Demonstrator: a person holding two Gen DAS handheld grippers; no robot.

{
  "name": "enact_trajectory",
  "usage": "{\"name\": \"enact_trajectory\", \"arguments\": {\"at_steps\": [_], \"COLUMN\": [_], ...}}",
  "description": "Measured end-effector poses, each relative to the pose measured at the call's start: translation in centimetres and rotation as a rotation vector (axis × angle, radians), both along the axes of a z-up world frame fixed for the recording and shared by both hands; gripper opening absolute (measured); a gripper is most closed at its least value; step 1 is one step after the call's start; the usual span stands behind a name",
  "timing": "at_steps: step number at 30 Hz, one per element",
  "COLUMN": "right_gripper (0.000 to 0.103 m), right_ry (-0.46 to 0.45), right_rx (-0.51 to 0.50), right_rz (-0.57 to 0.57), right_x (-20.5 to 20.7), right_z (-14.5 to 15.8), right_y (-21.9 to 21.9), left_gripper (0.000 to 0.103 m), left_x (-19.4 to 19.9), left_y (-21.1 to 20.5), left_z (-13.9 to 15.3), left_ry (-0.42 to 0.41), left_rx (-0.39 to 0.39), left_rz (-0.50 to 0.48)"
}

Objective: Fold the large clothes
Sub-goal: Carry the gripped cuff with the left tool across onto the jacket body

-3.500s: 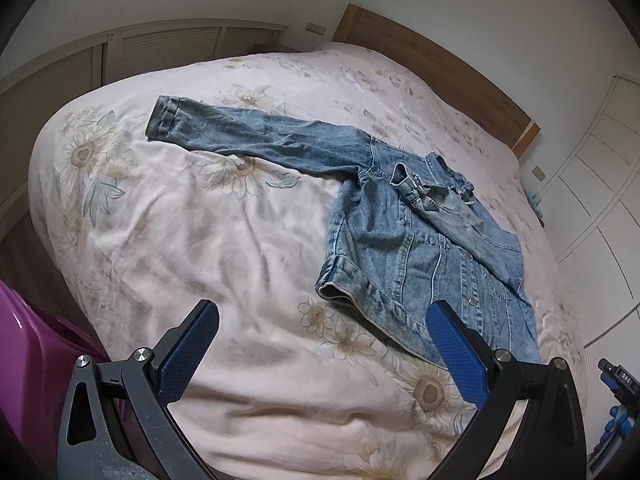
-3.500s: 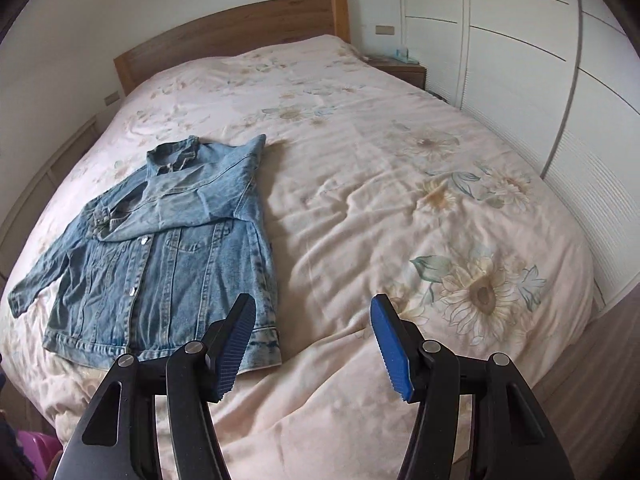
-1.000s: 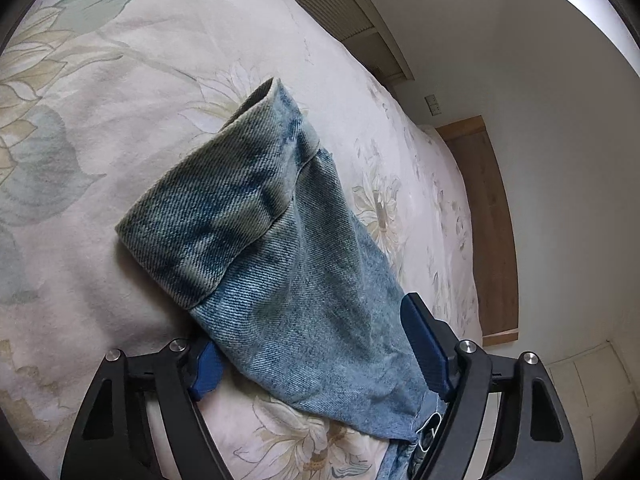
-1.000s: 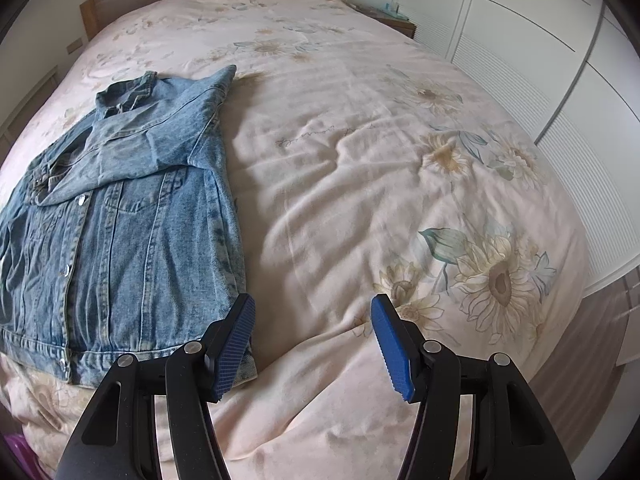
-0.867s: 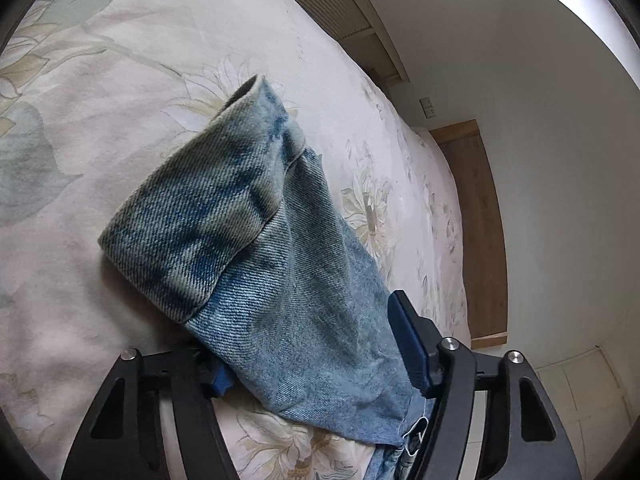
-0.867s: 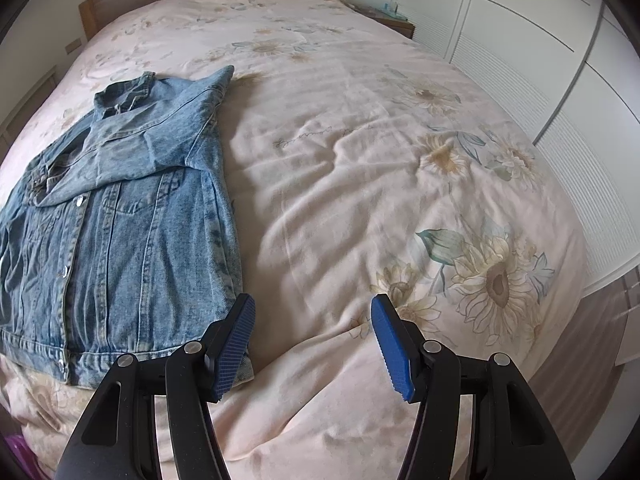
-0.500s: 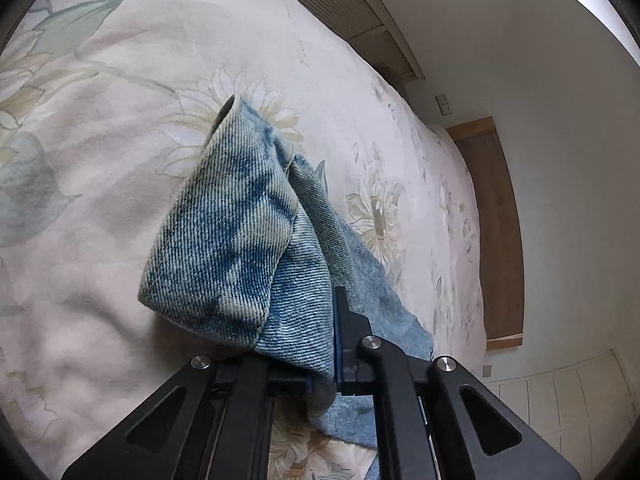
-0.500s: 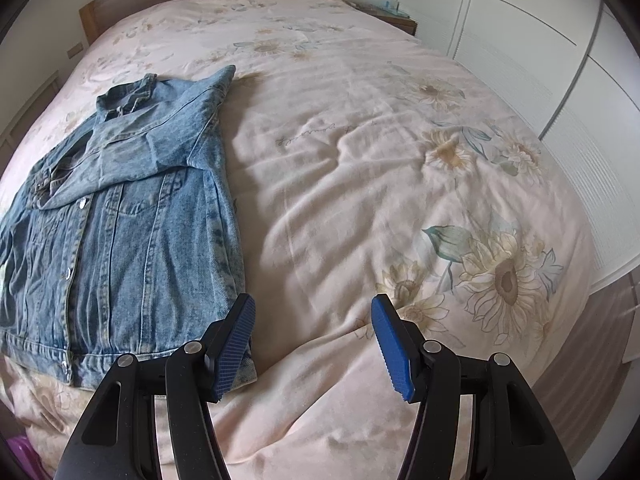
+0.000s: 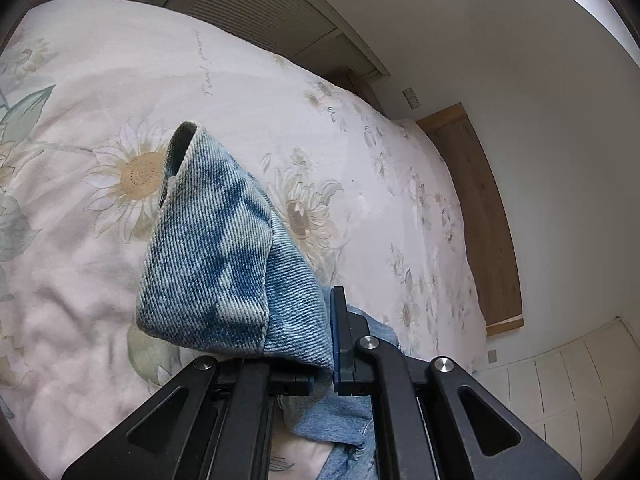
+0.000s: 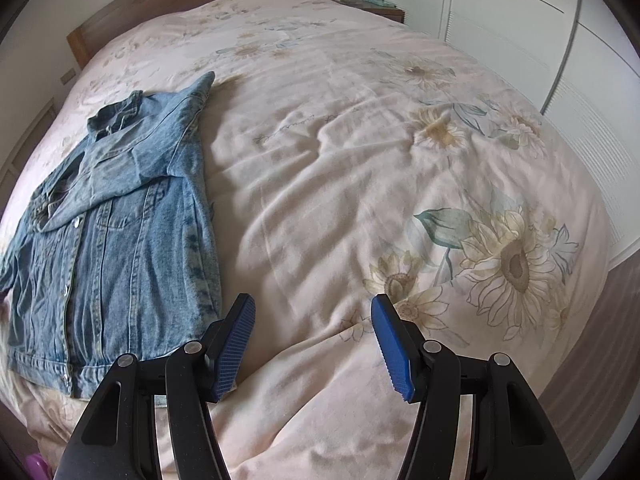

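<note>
Sleeve (image 9: 224,248), apparently the cuff end, pinched in left tongs (image 9: 320,368); right tongs (image 10: 314,344) spread, holding nothing.

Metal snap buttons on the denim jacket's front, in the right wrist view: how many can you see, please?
3: one on the placket near the chest, one midway down, one at the hem band. The folded sleeve may hide others.

Our left gripper (image 9: 322,364) pinches the denim sleeve (image 9: 224,256) (cuff folded upward) above the floral bedspread (image 9: 360,184); a wooden headboard (image 9: 484,216) stands far right.
</note>
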State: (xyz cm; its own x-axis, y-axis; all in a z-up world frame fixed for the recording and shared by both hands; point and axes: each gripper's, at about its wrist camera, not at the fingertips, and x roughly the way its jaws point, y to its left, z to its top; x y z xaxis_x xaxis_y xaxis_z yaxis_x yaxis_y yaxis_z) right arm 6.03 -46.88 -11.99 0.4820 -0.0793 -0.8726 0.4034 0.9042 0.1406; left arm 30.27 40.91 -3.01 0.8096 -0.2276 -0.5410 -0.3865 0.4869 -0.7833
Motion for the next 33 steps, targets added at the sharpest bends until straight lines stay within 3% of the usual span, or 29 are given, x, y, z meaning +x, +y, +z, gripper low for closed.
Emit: {"name": "enact_trajectory", "arguments": {"at_steps": [13,22,33], "right_gripper": [0.062,0.062,0.062], "right_ry": [-0.043,-0.058,-0.075], "right_rx": [0.096,0.134,0.176], "right_rz": [-0.040,-0.071,-0.117], "right_x": [-0.6,-1.4,-2.6], "right_z": [-2.1,-3.2,-4.3], "right_y": [-3.9,-6.4,-9.2], "left_gripper": [0.004,0.004,0.004], "left_x": [2.9,6.9,12.0], "left_y": [-7.3,-15.4,-27.5], "left_z": [6.6,8.8,10.8], "left_ry": [-0.057,-0.087,-0.144], "left_rx": [0.076,0.112,0.160], "left_rz": [-0.079,-0.189,-0.393]}}
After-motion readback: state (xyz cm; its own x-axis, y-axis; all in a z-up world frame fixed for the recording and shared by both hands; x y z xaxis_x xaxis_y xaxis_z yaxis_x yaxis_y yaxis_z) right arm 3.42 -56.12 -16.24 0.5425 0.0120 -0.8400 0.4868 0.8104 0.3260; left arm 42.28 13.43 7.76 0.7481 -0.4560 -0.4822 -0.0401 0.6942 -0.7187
